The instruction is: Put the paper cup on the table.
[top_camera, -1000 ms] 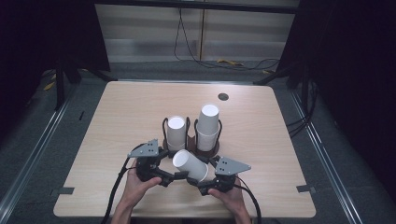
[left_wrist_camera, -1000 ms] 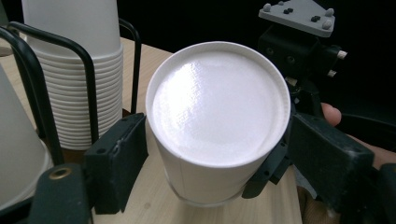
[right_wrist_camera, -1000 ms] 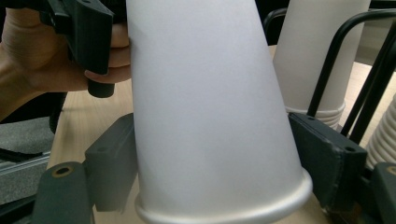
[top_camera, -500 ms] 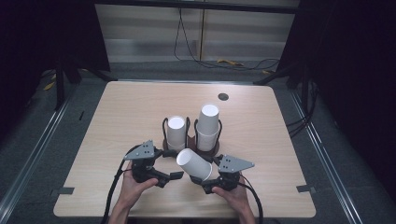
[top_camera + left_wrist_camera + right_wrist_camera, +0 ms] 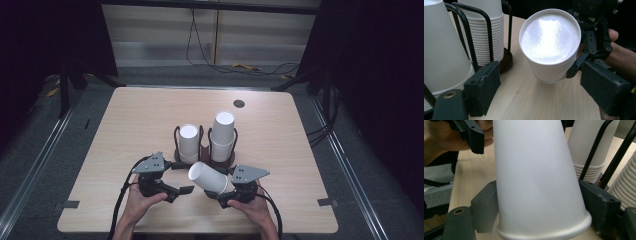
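White cup point(image 5: 208, 177), black claw point(image 5: 226, 191), pale wood table point(image 5: 140, 120)

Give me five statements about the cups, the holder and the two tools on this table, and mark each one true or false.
1. The right tool grips a single white cup near its rim. True.
2. That cup stands upright on the table. False: it is tilted on its side, held above the wood, closed bottom pointing toward the left tool.
3. The left tool is shut on the cup. False: its jaws are spread apart, and the cup sits ahead of them, untouched.
4. Two stacks of upside-down cups sit in a black wire holder behind the tools. True.
5. The left stack is taller than the right stack. False: the right one rises higher.
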`<action>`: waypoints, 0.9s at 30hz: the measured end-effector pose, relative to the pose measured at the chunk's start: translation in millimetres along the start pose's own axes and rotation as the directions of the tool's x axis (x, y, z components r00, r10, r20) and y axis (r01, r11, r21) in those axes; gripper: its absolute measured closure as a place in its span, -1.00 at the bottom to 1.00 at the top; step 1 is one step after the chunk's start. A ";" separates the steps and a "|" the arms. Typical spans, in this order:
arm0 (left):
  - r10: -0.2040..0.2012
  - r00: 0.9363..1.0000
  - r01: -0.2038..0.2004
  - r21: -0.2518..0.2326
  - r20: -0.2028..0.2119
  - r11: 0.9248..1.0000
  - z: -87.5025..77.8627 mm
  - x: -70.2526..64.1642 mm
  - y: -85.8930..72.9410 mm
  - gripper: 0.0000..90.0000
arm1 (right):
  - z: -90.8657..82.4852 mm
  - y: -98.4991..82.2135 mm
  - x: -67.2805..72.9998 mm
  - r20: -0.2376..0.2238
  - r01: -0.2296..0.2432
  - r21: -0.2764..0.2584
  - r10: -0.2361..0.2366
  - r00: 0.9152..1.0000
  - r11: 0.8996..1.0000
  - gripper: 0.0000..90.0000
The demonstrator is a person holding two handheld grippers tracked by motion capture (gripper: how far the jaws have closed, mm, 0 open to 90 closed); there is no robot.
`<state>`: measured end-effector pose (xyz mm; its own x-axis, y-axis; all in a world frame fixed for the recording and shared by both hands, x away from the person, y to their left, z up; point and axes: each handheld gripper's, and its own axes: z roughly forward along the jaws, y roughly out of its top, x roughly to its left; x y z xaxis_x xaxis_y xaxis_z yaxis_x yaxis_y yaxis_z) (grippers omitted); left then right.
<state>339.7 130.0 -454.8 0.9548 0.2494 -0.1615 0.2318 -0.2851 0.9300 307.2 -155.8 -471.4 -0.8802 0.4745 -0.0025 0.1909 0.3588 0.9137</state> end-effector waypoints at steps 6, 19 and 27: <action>0.038 0.999 -0.038 0.044 0.007 0.998 1.0 -0.2 7.5 -0.64 | 0.4 7.1 -1.0 -0.018 0.018 0.050 -0.018 1.000 0.999 -0.52; 0.084 0.996 -0.084 0.147 0.005 0.986 1.4 3.1 15.5 -0.62 | 1.8 16.8 -4.6 -0.033 0.059 0.168 -0.054 0.998 0.984 -0.52; 0.081 0.997 -0.080 0.159 0.003 0.984 0.7 6.1 16.6 -0.63 | 6.6 22.4 -5.7 -0.044 0.085 0.222 -0.077 0.996 0.971 -0.52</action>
<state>349.5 126.1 -440.6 0.9709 0.2230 -0.0870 0.1813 -0.4478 0.8755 319.4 -145.1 -453.7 -0.9108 0.4091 -0.0552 0.2065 0.5673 0.7972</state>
